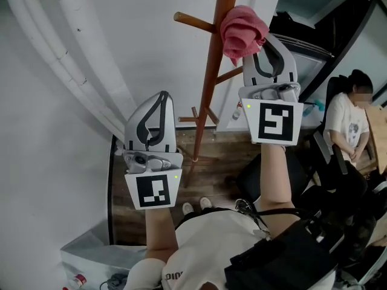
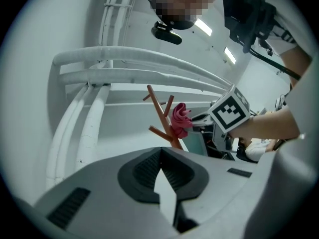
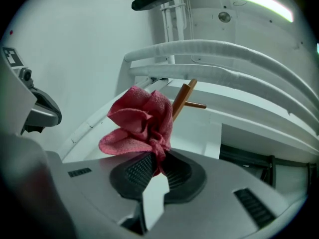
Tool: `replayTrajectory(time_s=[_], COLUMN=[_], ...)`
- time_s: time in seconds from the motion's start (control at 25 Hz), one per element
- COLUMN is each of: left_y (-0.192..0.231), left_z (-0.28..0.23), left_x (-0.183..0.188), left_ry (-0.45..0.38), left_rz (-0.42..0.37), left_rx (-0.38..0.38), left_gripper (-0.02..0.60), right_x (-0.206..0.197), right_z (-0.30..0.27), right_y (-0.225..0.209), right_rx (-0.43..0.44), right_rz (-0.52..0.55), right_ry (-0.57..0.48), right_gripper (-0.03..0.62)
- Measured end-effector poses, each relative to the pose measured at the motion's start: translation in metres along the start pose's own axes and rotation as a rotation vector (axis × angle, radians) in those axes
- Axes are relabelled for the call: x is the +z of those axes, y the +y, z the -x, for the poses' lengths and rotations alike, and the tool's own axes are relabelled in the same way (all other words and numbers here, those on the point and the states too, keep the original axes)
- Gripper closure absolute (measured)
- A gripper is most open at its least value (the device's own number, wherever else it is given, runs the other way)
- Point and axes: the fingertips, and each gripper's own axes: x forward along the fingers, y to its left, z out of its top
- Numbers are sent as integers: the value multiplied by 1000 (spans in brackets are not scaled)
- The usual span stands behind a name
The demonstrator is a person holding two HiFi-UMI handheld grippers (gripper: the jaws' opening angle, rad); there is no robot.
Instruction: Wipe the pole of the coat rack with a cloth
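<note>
Two grippers are raised in front of the person, but only one has work. The right gripper [image 1: 261,44] is clamped on a pink cloth [image 1: 242,32]. In the right gripper view the pads pinch one gathered corner, so the rest of the cloth stands out ahead of the jaws as a loose bunch. I think this is on purpose: the soft bunch can meet the wood and the hard jaws do not.

The cloth is high on the rack, right at the brown pole [image 1: 208,83] and near a side peg [image 1: 193,22]. It seems to press on the pole, but I cannot tell the contact for sure.

The left gripper [image 1: 163,95] hangs lower and well apart from the pole, its jaws closed together on nothing, as its own view shows. Probably it only waits, since one hand is enough for wiping. Most of the pole lies below the cloth, so I expect a long stroke downward is needed.
</note>
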Motion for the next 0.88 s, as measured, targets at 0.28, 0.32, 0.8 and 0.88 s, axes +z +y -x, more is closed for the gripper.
replayTrajectory(time_s=[0.28, 0.32, 0.8, 0.88], left_y=[2, 2, 5, 6], left_z=[3, 4, 2, 3], left_x=[-7, -8, -22, -24], left_ry=[-7, -6, 6, 4], left_rz=[92, 94, 141, 165], left_rx=[25, 27, 45, 60], left_gripper=[569, 569, 569, 569], right_x=[-17, -19, -45, -51], right_z=[10, 11, 23, 27], right_y=[16, 18, 38, 42], right_rx=[36, 40, 64, 71], right_rz=[1, 3, -6, -11], right_ry=[58, 64, 125, 147], right_gripper=[546, 546, 546, 546])
